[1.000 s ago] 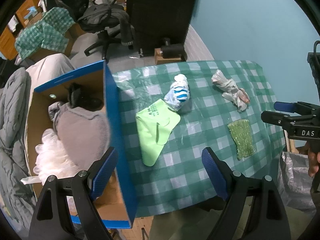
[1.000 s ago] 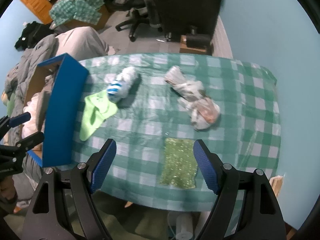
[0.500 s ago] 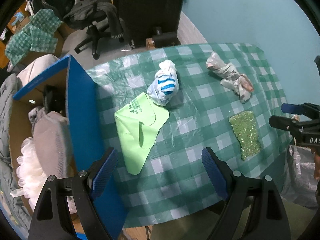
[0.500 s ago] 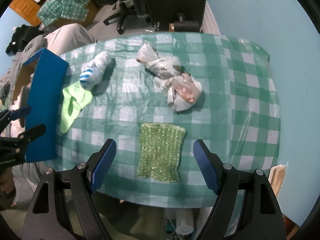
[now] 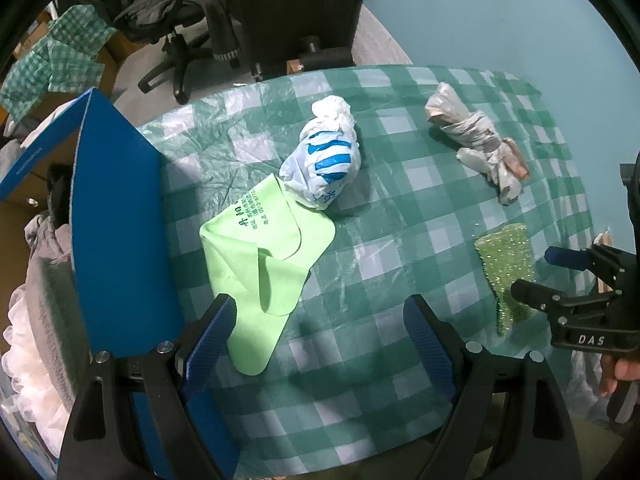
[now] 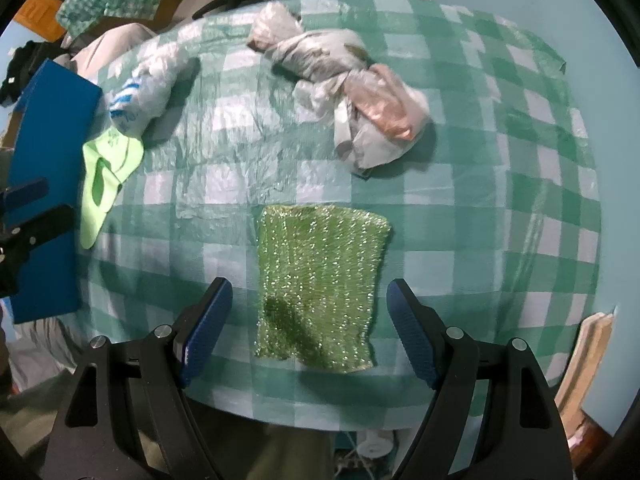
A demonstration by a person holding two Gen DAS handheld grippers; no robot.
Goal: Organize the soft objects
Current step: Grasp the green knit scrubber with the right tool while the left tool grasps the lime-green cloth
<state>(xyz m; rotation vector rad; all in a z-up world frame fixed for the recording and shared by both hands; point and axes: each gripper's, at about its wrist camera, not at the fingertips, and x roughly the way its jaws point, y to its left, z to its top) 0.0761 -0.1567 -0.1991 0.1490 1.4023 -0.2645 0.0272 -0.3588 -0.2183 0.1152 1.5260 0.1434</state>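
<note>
Overhead, both grippers point down at a table (image 6: 480, 208) under a green-and-white checked cloth with clear plastic over it. Left gripper (image 5: 316, 340): jaws wide apart, nothing between the blue pads; it hangs above the table's near left part, its left finger over the tail end of a flat lime-green bag (image 5: 264, 256) with dark green print. Touching that bag's far corner sits a crumpled white bag with blue stripes (image 5: 324, 160), bunched and knotted at the top. Right gripper (image 6: 308, 328): jaws likewise spread, empty, straddling from above a glittery green knitted cloth (image 6: 320, 284) that lies flat near the table's front edge; whether the pads touch the table cannot be told. Beyond the cloth, well apart from it, a twisted grey-white plastic bundle (image 6: 348, 80) with a pinkish lump at one end. Just left of the table stands a blue-sided cardboard box (image 5: 116, 240), open; inside, a grey fabric item (image 5: 48, 280) and white frilly material (image 5: 20, 344), partly hidden by the box wall. In the left wrist view the right gripper enters from the right edge, a person's hand (image 5: 624, 372) on it. Background: an office chair (image 5: 176, 12) with dark clothing draped on it, a pale blue wall (image 5: 500, 12).
</note>
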